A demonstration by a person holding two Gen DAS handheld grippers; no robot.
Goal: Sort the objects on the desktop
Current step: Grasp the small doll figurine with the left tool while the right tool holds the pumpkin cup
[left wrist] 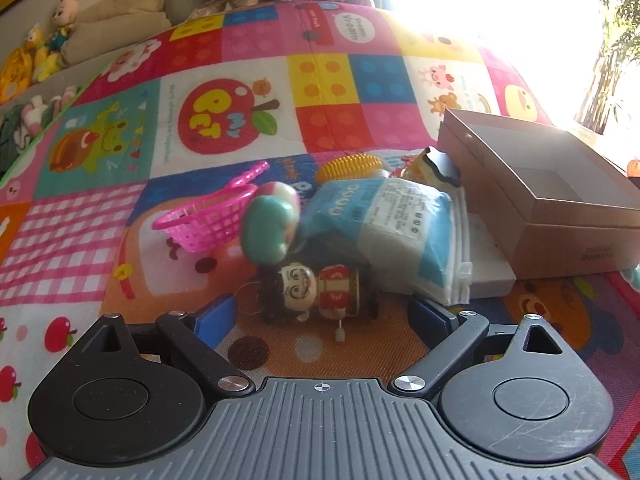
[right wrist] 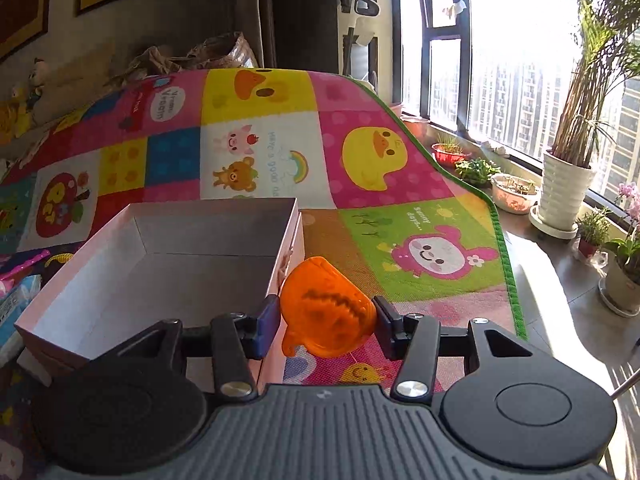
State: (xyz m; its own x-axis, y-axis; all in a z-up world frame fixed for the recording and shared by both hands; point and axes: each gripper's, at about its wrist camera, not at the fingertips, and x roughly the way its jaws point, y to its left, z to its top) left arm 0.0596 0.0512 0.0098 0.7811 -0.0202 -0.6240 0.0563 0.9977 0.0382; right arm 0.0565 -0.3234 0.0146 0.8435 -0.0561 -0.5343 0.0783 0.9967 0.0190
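Note:
In the left wrist view a small doll (left wrist: 316, 292) with dark hair and a red and white dress lies on its side on the play mat. My left gripper (left wrist: 323, 315) stands open just short of it, and neither blue pad touches it. Just beyond the doll is a blurred green and pink round toy (left wrist: 272, 224). A pink plastic basket (left wrist: 208, 220) lies left of it and a blue and white packet (left wrist: 392, 228) right of it. In the right wrist view my right gripper (right wrist: 326, 322) is shut on an orange translucent toy (right wrist: 328, 312), beside the near right corner of the open cardboard box (right wrist: 180, 264).
The box (left wrist: 552, 196) rests partly on a flat white slab (left wrist: 488, 268), with nothing seen inside it. A yellow spiky ball (left wrist: 352, 166) and a yellow wrapper lie behind the packet. Plush toys (left wrist: 44, 48) line the far left. Potted plants (right wrist: 568, 184) stand on the window ledge, right of the mat's green edge.

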